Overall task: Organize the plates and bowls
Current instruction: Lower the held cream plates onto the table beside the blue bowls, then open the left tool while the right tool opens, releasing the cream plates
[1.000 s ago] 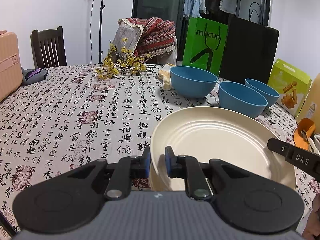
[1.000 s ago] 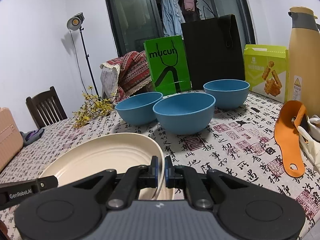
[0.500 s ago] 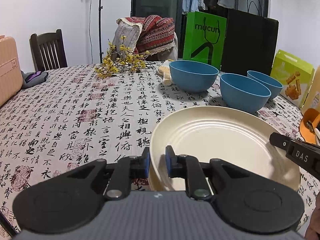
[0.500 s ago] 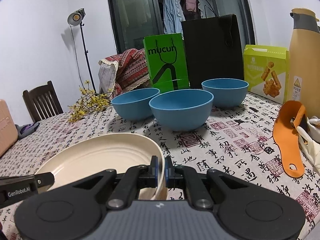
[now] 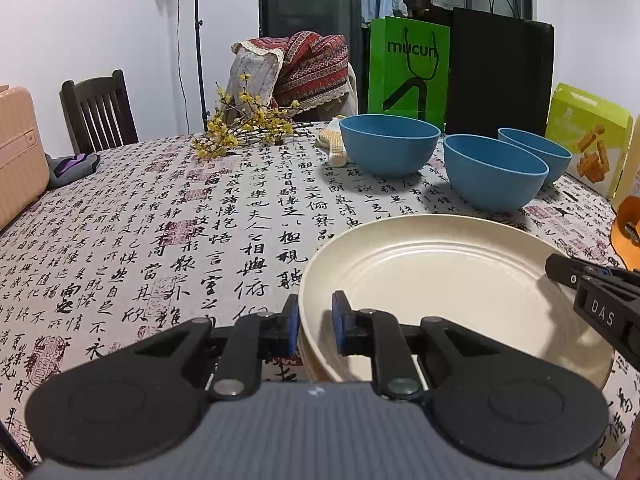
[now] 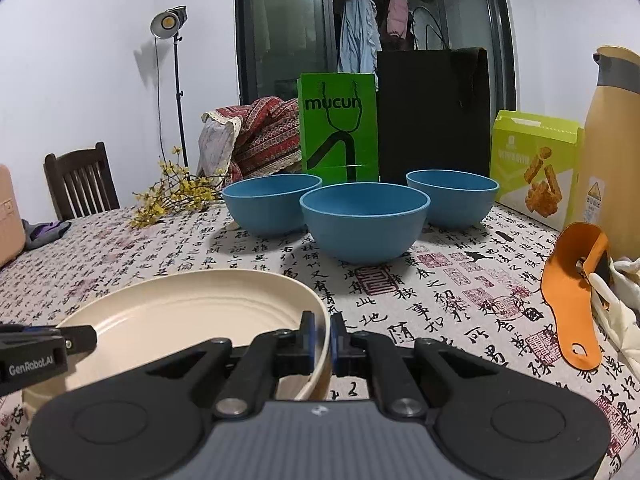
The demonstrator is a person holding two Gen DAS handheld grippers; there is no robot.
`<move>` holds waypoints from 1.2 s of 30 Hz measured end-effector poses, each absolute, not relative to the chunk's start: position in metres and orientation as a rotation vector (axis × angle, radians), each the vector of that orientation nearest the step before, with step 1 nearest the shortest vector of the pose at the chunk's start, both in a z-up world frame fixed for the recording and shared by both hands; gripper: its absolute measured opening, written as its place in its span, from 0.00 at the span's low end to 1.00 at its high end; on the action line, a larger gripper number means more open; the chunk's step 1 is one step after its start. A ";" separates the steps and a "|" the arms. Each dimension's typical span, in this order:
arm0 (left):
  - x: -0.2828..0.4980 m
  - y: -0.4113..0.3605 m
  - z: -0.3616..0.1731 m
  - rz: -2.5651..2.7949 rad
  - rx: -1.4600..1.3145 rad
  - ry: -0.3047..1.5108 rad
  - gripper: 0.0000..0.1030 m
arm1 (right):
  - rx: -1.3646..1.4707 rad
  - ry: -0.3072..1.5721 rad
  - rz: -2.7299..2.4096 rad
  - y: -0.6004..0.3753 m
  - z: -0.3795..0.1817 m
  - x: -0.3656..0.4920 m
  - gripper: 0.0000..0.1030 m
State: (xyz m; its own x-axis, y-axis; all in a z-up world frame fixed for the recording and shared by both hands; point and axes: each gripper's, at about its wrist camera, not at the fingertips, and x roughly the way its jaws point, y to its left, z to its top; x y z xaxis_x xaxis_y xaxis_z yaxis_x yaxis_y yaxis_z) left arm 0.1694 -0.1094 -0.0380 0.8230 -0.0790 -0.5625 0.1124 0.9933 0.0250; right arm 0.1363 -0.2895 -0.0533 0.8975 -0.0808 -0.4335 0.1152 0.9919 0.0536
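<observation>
Spanning both views, the tabletop (image 5: 160, 216), under a calligraphy-print cloth, carries everything: along its far edge stand a green bag (image 6: 338, 126), a black bag (image 6: 434, 112), a snack box (image 6: 534, 168) and a tan flask (image 6: 610, 152); in front of them three blue bowls (image 6: 364, 220) sit separately, side by side and not nested; nearest the cameras lies the cream plate (image 5: 440, 280), which appears to rest on at least one more plate, a second rim showing beneath its left edge. The left hand-held gripper (image 5: 315, 324) straddles the plate's left rim with narrow jaws; the outer pad lies against the rim while a sliver of gap shows at the inner pad, so the hold looks loose or just easing. The right hand-held gripper (image 6: 321, 336) is clamped on the opposite rim. By this reading the plates are gathered or nearly so, and the bowls are not yet stacked; that step seems to be what remains. Room for moving is widest on the left, where the cloth is bare as far as the yellow flowers (image 5: 244, 128) and a pink case (image 5: 18, 152) at the edge. The right side is tighter: an orange scoop (image 6: 572, 300) and a pale glove (image 6: 618, 308) lie near the plate, and the bowls stand just beyond it.
</observation>
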 end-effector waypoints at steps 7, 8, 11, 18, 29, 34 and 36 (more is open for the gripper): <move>0.168 -0.114 -0.042 -0.093 0.097 0.576 0.17 | 0.072 0.453 -0.098 -0.292 -0.058 0.139 0.07; 0.168 -0.114 -0.043 -0.090 0.101 0.574 0.17 | 0.071 0.455 -0.097 -0.293 -0.059 0.139 0.07; 0.169 -0.114 -0.045 -0.085 0.106 0.577 0.16 | 0.067 0.451 -0.093 -0.293 -0.062 0.139 0.07; 0.167 -0.117 -0.047 -0.078 0.133 0.560 0.16 | 0.048 0.435 -0.094 -0.291 -0.064 0.139 0.07; 0.173 -0.104 -0.042 -0.092 0.068 0.585 0.25 | 0.069 0.458 -0.073 -0.296 -0.066 0.143 0.11; 0.175 -0.092 -0.035 -0.092 0.039 0.575 0.49 | 0.119 0.456 -0.043 -0.302 -0.060 0.140 0.14; 0.174 -0.088 -0.031 -0.095 0.034 0.566 0.59 | 0.142 0.459 -0.027 -0.305 -0.057 0.140 0.21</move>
